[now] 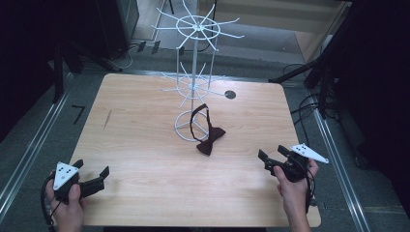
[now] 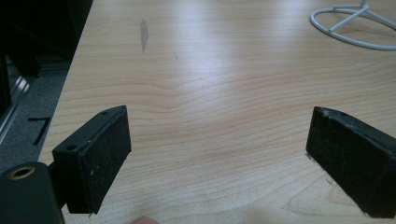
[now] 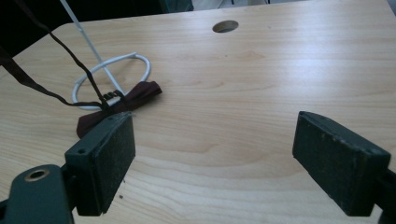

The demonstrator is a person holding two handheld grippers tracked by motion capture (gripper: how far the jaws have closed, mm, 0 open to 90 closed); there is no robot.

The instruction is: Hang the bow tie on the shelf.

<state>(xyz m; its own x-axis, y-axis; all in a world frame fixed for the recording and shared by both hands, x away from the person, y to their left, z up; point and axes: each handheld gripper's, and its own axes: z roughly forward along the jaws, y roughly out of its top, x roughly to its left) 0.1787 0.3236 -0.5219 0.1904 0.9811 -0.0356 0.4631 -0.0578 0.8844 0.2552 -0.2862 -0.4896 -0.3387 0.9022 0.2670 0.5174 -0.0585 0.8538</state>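
A dark maroon bow tie [image 1: 211,141] lies on the wooden table [image 1: 145,145] against the base ring of a white wire hook stand [image 1: 194,63]. Its thin black strap [image 1: 194,118] rises in a loop towards the stand's lower tier of hooks. In the right gripper view the bow tie [image 3: 140,91] rests beside the base ring [image 3: 140,60], and the strap [image 3: 46,91] runs up out of frame. My left gripper [image 1: 92,168] is held at the table's near left corner, open and holding nothing [image 2: 219,116]. My right gripper [image 1: 271,152] hovers near the right edge, open [image 3: 215,116], to the right of the bow tie.
A round cable hole [image 1: 230,94] sits in the table behind and to the right of the stand. A grey smear [image 2: 144,32] marks the wood at the left. Dark equipment and cables [image 1: 309,101] line the floor around the table.
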